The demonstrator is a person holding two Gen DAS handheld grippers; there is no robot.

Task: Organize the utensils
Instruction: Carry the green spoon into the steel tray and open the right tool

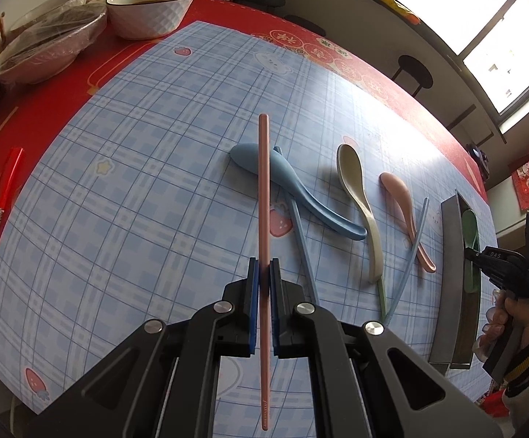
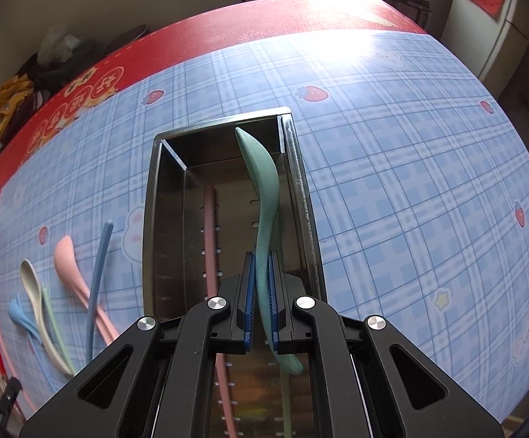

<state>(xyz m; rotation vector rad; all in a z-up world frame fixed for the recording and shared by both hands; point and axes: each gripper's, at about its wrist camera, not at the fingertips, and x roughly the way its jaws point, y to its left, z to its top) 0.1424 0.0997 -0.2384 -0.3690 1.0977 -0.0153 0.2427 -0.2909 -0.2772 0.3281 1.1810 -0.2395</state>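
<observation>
My left gripper [image 1: 264, 266] is shut on a pink chopstick [image 1: 264, 200], which it holds above the blue checked mat. On the mat lie a blue spoon [image 1: 293, 193] across a blue chopstick [image 1: 302, 244], a cream spoon [image 1: 359, 200], a pink spoon [image 1: 406, 215] and a second blue chopstick [image 1: 410, 255]. The metal tray [image 1: 450, 273] stands at the right. My right gripper [image 2: 262, 259] is shut on a green spoon [image 2: 264, 189], hanging over the tray's [image 2: 151, 219] right side. Another pink chopstick [image 2: 209, 241] lies inside the tray.
A white bowl [image 1: 151, 11] and a covered dish [image 1: 49, 47] stand at the far left corner of the red tablecloth. A red lighter [image 1: 7, 186] lies at the left edge. A green chopstick [image 1: 383, 295] pokes out below the cream spoon. A hand [image 1: 509, 314] holds the right gripper.
</observation>
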